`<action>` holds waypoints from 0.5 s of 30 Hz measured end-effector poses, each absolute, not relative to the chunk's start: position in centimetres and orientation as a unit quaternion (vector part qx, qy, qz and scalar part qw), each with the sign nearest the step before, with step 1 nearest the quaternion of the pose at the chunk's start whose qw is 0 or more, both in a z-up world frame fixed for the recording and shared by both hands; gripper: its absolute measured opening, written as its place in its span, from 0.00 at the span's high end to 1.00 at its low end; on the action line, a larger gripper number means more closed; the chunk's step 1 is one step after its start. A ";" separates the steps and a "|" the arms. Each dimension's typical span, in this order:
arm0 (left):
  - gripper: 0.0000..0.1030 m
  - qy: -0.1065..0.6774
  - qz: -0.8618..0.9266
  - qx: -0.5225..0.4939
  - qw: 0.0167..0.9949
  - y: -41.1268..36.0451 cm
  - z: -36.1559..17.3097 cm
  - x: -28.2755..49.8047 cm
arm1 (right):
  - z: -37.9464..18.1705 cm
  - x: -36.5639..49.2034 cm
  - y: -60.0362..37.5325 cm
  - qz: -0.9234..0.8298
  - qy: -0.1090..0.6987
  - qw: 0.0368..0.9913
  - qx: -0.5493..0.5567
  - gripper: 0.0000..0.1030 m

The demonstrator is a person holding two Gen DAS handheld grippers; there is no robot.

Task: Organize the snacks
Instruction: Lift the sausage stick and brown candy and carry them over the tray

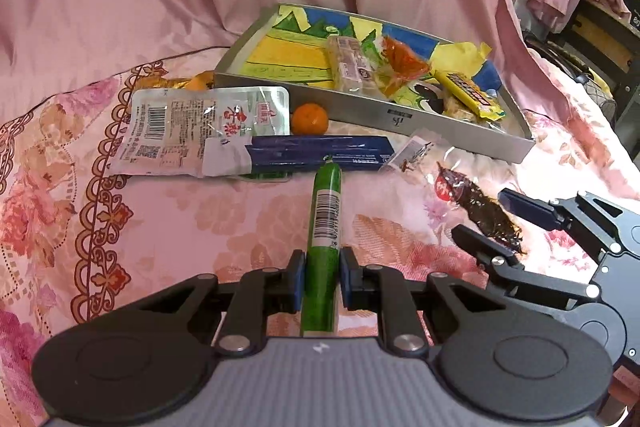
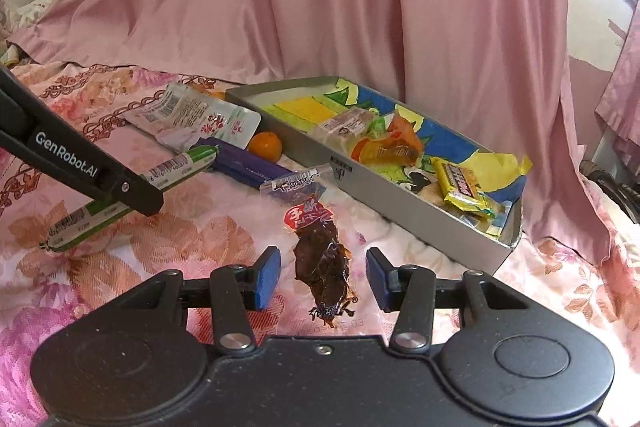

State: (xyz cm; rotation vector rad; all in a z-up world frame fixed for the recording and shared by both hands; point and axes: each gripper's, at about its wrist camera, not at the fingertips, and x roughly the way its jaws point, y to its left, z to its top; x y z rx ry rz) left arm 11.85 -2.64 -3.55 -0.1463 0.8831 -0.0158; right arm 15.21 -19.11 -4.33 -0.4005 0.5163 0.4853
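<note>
**Green sausage stick clamped, dark snack pouch between open pads**

Between the blue pads of the left gripper (image 1: pixel 320 279) a green sausage stick (image 1: pixel 323 223) is clenched, its long axis running straight ahead along the fingers, its crimped tip toward the blue packet (image 1: pixel 320 151) beyond. It is slim, with a white barcode label. The gripper tilts downward over the floral bedspread (image 1: pixel 180 211). Ahead and right sits the grey tray (image 2: pixel 400 211) of snacks. The right gripper (image 2: pixel 323 281) stands released, straddling a clear pouch of dark meat (image 2: pixel 320 259) without touching it.
</note>
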 end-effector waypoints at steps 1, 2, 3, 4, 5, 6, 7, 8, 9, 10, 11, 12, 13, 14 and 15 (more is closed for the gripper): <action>0.82 0.427 -0.006 -0.072 0.901 -2.6 -3.6 11.9 | -4.3 15.2 -19.2 0.235 0.249 0.919 -0.194 0.53; 0.82 0.427 -0.004 -0.073 0.901 -2.6 -3.6 11.9 | -4.2 15.2 -19.2 0.234 0.247 0.920 -0.193 0.52; 0.82 0.425 -0.004 -0.076 0.902 -2.5 -3.6 11.9 | -4.1 15.3 -19.3 0.233 0.244 0.922 -0.192 0.53; 0.82 0.424 -0.004 -0.079 0.902 -2.5 -3.6 11.9 | -3.9 15.3 -19.4 0.231 0.240 0.923 -0.190 0.52; 0.82 0.423 -0.004 -0.082 0.903 -2.4 -3.6 11.9 | -3.8 15.3 -19.4 0.230 0.236 0.925 -0.189 0.52; 0.82 0.422 -0.005 -0.085 0.903 -2.4 -3.5 11.9 | -3.6 15.3 -19.5 0.229 0.232 0.927 -0.186 0.52; 0.82 0.420 -0.007 -0.086 0.903 -2.4 -3.5 12.0 | -3.5 15.3 -19.7 0.228 0.227 0.929 -0.184 0.52; 0.82 0.419 -0.008 -0.087 0.904 -2.5 -3.4 12.1 | -3.3 15.4 -19.7 0.227 0.222 0.931 -0.183 0.52; 0.82 0.417 -0.008 -0.089 0.905 -2.5 -3.2 12.2 | -3.2 15.4 -19.8 0.226 0.217 0.932 -0.182 0.52; 0.82 0.414 -0.008 -0.091 0.906 -2.5 -3.0 12.4 | -3.1 15.5 -19.8 0.224 0.210 0.934 -0.182 0.52; 0.82 0.410 -0.008 -0.092 0.907 -2.5 -2.7 12.6 | -3.0 15.6 -19.9 0.222 0.204 0.936 -0.182 0.52; 0.82 0.406 -0.008 -0.094 0.909 -2.5 -2.4 12.9 | -2.8 15.8 -20.0 0.221 0.197 0.938 -0.181 0.52; 0.82 0.401 -0.009 -0.096 0.911 -2.6 -1.9 13.4 | -2.6 16.1 -20.0 0.219 0.189 0.940 -0.180 0.52; 0.82 0.396 -0.009 -0.097 0.913 -2.6 -1.5 14.0 | -2.4 16.6 -20.1 0.217 0.178 0.943 -0.178 0.52; 0.82 0.391 -0.010 -0.097 0.915 -2.7 -1.0 14.5 | -2.2 17.1 -20.2 0.214 0.170 0.946 -0.174 0.52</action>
